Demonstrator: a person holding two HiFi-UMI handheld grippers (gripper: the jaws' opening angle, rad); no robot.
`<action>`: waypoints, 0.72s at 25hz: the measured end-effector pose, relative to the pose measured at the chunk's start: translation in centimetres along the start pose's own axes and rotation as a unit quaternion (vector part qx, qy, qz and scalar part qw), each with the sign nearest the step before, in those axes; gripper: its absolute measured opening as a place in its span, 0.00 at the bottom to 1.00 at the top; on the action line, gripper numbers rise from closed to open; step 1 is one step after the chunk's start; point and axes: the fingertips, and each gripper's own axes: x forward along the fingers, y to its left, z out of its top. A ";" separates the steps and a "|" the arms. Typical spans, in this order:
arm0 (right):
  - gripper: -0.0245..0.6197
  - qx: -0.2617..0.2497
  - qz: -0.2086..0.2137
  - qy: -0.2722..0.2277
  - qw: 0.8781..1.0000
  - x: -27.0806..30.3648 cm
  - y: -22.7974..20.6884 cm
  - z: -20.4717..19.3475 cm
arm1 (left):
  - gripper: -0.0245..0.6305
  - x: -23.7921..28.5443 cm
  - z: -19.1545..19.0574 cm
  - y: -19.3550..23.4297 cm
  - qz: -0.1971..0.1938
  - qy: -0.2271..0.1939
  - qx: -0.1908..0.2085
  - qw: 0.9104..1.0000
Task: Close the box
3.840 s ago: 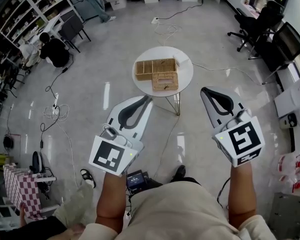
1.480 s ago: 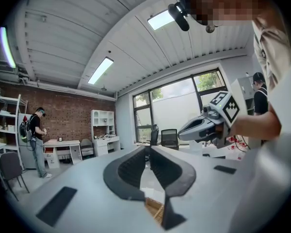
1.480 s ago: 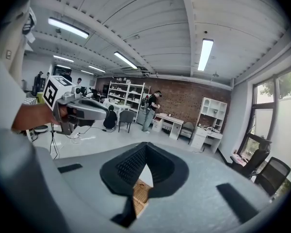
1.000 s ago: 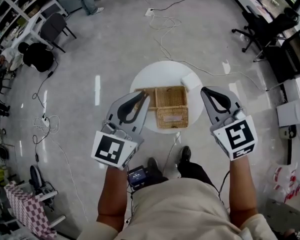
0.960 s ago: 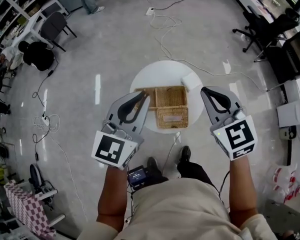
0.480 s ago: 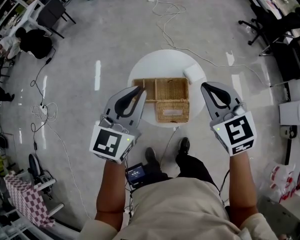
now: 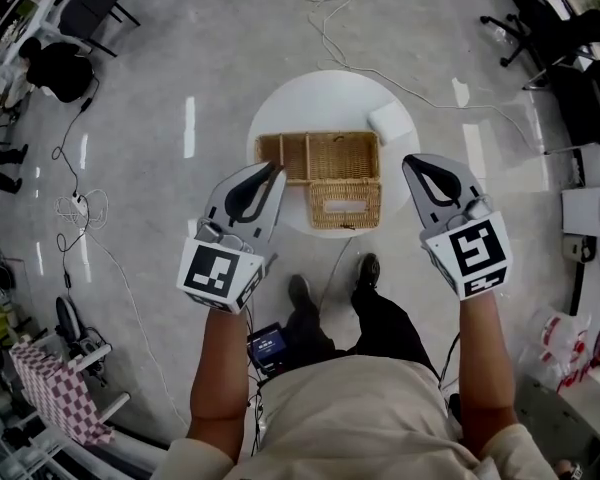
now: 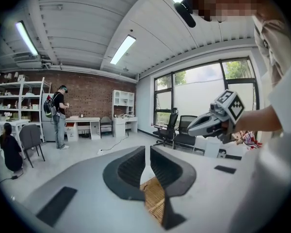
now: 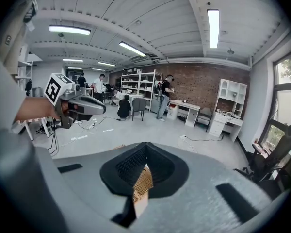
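Fingers (image 8: 128, 171) on left gripper (image 7: 265, 178) and right gripper (image 7: 425, 173) are closed, empty. Desk (image 7: 320, 98) carries the wicker box (image 7: 330, 156) at centre, lid (image 7: 345, 206) folded out toward the person. Judged light, stiff, brittle; grip the lid's free edge.

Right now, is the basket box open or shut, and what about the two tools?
wicker box: open, compartments showing
lid: folded out toward the person
left tool: shut, holding nothing
right tool: shut, holding nothing
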 end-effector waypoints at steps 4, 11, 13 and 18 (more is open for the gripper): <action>0.03 0.011 0.001 0.009 1.000 0.9 0.0 -2.0 | 0.09 0.7 -2.6 0.1 -0.001 0.011 -0.009 1.000; 0.03 0.023 0.004 0.021 0.999 2.6 0.0 -5.9 | 0.09 2.3 -7.4 0.0 -0.006 0.023 -0.019 1.000; 0.03 0.029 0.005 0.025 0.999 3.1 0.0 -6.9 | 0.09 2.8 -8.4 0.0 -0.007 0.029 -0.023 0.999; 0.03 0.043 0.010 0.036 0.998 4.2 0.2 -9.8 | 0.09 3.9 -11.5 -0.1 -0.006 0.045 -0.031 0.998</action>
